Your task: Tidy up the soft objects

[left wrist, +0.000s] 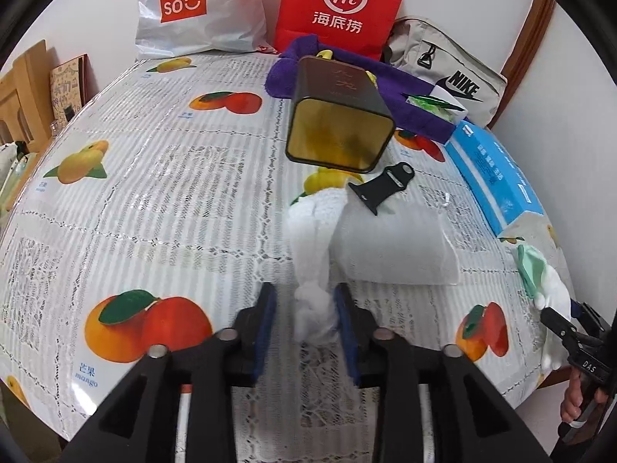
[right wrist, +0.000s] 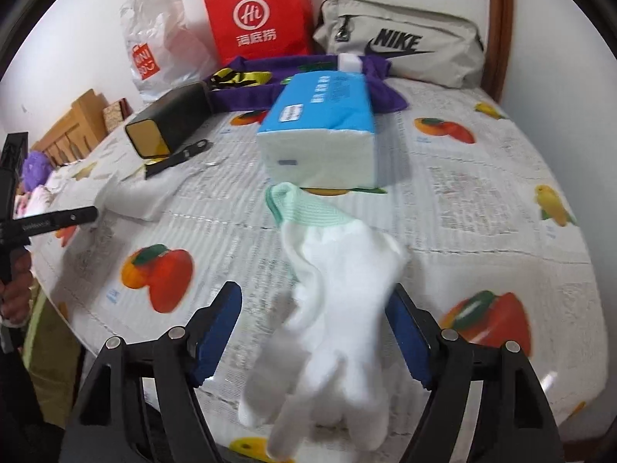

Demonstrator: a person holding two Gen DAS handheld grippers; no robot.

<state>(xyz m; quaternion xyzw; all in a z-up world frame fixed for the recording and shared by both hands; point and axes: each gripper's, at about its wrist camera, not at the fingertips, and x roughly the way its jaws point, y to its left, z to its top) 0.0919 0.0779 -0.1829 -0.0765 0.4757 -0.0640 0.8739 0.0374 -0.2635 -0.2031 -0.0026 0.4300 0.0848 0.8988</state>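
Take the blue tissue pack (right wrist: 320, 123) as your landmark. The white glove (right wrist: 335, 308) with the mint-green cuff lies just in front of the pack, cuff end nearly under the pack's near edge, fingers trailing toward you. Your right gripper (right wrist: 312, 332) straddles the glove's palm with the jaws wide; the right pad appears to touch the cloth and the left stands clear, so nothing is clamped yet. Off to the pack's left, beyond the folded white sheet (left wrist: 393, 247), a knotted white cloth (left wrist: 312, 308) lies in a thin strip running away from you toward the gold tin (left wrist: 339, 127) and the black strap piece (left wrist: 385, 187). Your left gripper (left wrist: 306, 318) sits around the knot, jaws fairly narrow but open, the right pad against the cloth; whether it is pinching yet, you cannot tell for sure, though a gap shows on the left side. Both items should be light, limp and easily bunched, and they will drape and slide on the glossy fruit-print tablecloth (left wrist: 154, 177). Bite the glove across the thick palm, not a loose finger; take the cloth at the knot, its firmest part.
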